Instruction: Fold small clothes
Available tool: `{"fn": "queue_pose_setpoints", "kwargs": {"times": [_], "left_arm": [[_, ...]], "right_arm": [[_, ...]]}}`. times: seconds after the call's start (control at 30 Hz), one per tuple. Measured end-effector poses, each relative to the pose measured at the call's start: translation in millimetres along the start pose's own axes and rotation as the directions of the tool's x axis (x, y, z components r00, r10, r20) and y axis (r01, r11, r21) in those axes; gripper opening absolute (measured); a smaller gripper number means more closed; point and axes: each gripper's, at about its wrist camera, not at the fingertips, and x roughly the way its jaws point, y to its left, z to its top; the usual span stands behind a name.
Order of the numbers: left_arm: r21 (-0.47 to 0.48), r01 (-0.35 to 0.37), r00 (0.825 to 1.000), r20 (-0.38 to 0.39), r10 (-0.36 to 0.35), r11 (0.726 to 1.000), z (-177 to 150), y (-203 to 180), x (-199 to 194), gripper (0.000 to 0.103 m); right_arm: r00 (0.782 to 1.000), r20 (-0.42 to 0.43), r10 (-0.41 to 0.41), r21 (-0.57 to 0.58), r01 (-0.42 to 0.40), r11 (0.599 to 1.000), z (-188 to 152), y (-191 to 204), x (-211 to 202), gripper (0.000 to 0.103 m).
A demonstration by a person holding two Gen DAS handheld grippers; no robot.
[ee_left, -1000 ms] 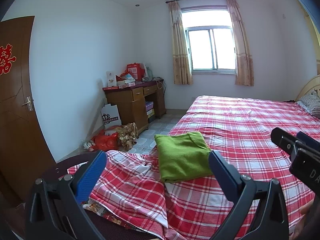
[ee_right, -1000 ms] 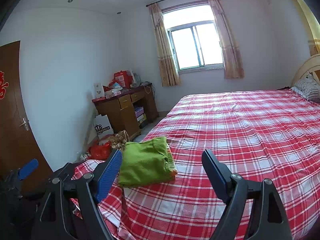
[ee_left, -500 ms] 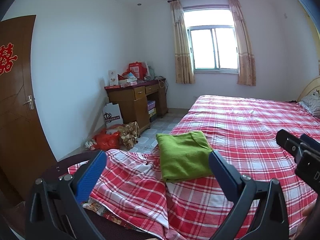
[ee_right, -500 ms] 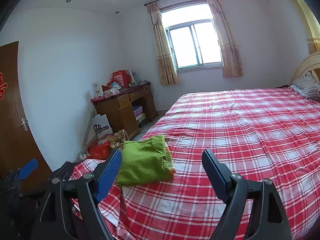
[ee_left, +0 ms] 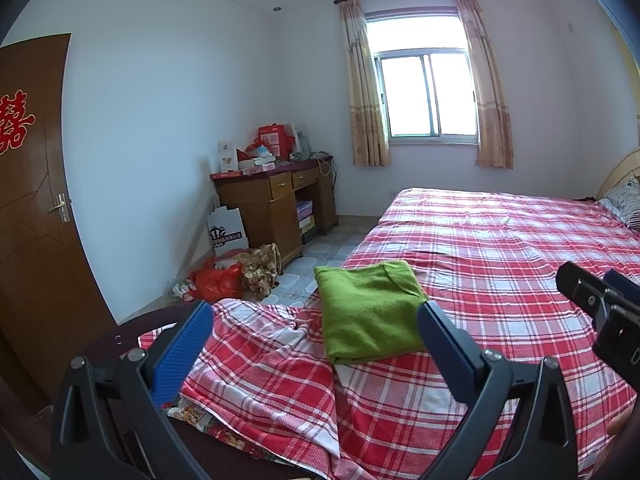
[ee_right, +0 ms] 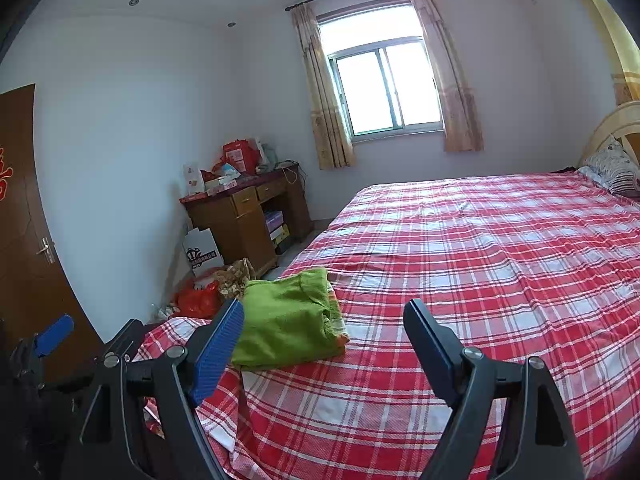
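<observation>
A folded green garment (ee_left: 370,312) lies flat on the red plaid bed (ee_left: 500,248) near its foot corner. It also shows in the right wrist view (ee_right: 286,320), with an orange edge at its right side. My left gripper (ee_left: 316,340) is open and empty, held above the bed's corner just short of the garment. My right gripper (ee_right: 324,340) is open and empty, held above the bed to the right of the garment. The right gripper's tip (ee_left: 600,304) shows at the right edge of the left wrist view.
A wooden desk (ee_left: 276,204) with boxes on top stands by the far wall under the window (ee_left: 428,96). Bags (ee_left: 224,280) lie on the floor beside it. A brown door (ee_left: 32,208) is at left. Pillows (ee_right: 616,168) lie at the bed's head.
Both grippers have drifted slightly, so the garment sits a little differently in each view. Both stay open. The garment has not moved on the bed.
</observation>
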Motion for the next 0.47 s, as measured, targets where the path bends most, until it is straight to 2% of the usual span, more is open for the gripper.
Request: {"fn": "queue_pose_setpoints", "kwargs": {"times": [0.1,0.27,0.47], "left_arm": [[0.007,0.002,1.0,0.001,-0.002,1.0,-0.2,-0.4,0.8,0.103],[-0.01,0.083,0.996,-0.018,-0.083,0.996,-2.6,0.8,4.5,0.103],[0.007,0.071,0.997,-0.026,-0.071,0.997,-3.4,-3.4,8.0,0.103]], "right_arm": [[1.0,-0.003,-0.001,0.005,0.001,1.0,-1.4,-1.6,0.6,0.082],[1.0,-0.005,-0.003,0.011,0.003,1.0,-2.3,-2.5,0.5,0.082],[1.0,-0.014,-0.002,0.015,0.002,1.0,-3.1,-3.8,2.6,0.082]]}}
